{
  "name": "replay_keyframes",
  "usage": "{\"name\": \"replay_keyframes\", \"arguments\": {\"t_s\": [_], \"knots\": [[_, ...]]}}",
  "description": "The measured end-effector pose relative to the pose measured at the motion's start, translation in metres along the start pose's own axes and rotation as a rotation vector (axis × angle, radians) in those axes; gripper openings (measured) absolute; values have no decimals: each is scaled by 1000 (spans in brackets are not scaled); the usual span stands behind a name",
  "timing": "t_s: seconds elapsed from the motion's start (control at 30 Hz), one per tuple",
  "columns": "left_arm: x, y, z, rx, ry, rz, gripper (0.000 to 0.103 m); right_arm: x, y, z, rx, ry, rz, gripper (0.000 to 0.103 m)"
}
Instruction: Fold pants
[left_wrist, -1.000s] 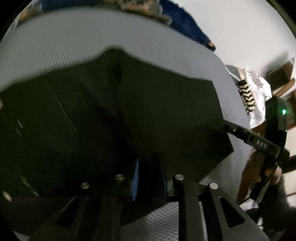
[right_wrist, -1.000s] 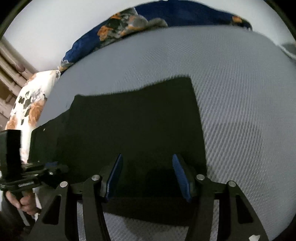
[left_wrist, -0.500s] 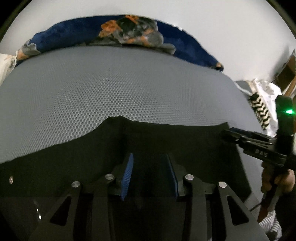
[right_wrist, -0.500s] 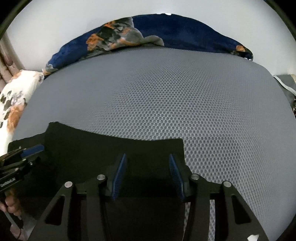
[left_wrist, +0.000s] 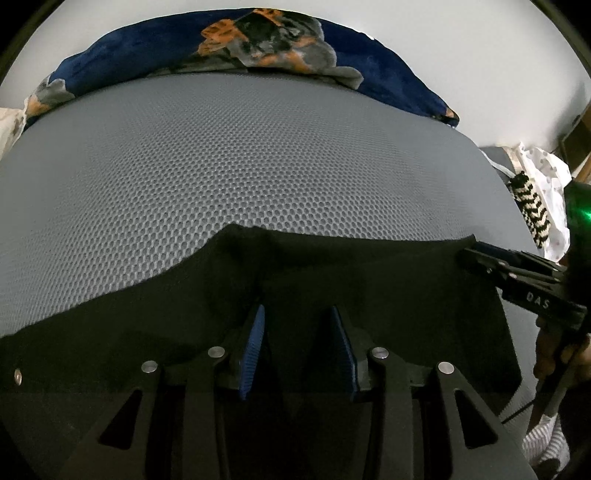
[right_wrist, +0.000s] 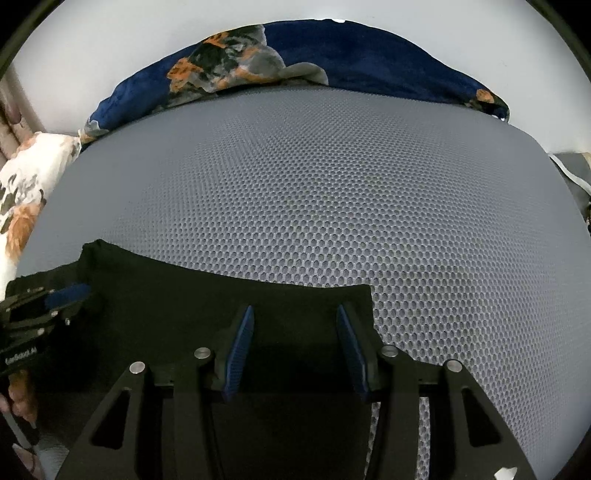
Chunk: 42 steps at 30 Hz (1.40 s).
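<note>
The black pants (left_wrist: 388, 280) lie flat on the grey mesh mattress (left_wrist: 258, 166), with their far edge running across the lower half of both views. My left gripper (left_wrist: 297, 314) hangs just over the cloth with its blue pads apart, and nothing is pinched between them. My right gripper (right_wrist: 294, 314) is open too, over the right corner of the pants (right_wrist: 166, 291). Each gripper shows in the other's view: the right gripper (left_wrist: 476, 258) at the pants' right edge, the left gripper (right_wrist: 70, 291) at their left end.
A navy floral blanket (left_wrist: 277, 40) is bunched along the mattress's far edge against a white wall. A white floral pillow (right_wrist: 22, 184) lies at the left. A heap of white and striped clothes (left_wrist: 535, 199) sits beyond the right edge. A hand (left_wrist: 554, 354) holds the right gripper's handle.
The lifted pants came down and now lie flat, low in both views. My left gripper opened and let go of the cloth. Both grippers drew back towards the near edge.
</note>
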<state>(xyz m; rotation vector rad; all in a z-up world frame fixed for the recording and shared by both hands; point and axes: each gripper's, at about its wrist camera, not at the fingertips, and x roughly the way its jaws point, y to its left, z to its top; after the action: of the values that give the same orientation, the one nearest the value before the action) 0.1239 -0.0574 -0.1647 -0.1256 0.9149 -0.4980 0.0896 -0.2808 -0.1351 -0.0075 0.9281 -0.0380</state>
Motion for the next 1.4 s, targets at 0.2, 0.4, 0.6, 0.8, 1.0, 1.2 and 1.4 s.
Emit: {"name": "replay_keyframes", "arguments": {"t_s": [0.2, 0.4, 0.6, 0.8, 1.0, 1.2, 1.4], "knots": [[-23, -13, -18, 25, -28, -11, 39, -21, 3, -6, 14, -30, 17, 43], [-38, -29, -48, 68, -24, -31, 41, -39, 10, -19, 1, -42, 24, 43], [-39, -32, -76, 77, 8, -33, 41, -47, 18, -38, -10, -19, 28, 44], [-31, -23, -92, 46, 41, -9, 41, -47, 19, -57, 5, 8, 34, 44], [-35, -18, -95, 33, 26, -17, 42, -42, 21, -75, 22, 48, 45, 44], [-55, -2, -93, -21, -9, 1, 44, -38, 32, -85, -3, 73, 51, 45], [-95, 29, -89, -71, -62, 31, 48, -37, 48, -89, -18, 88, 81, 46]]}}
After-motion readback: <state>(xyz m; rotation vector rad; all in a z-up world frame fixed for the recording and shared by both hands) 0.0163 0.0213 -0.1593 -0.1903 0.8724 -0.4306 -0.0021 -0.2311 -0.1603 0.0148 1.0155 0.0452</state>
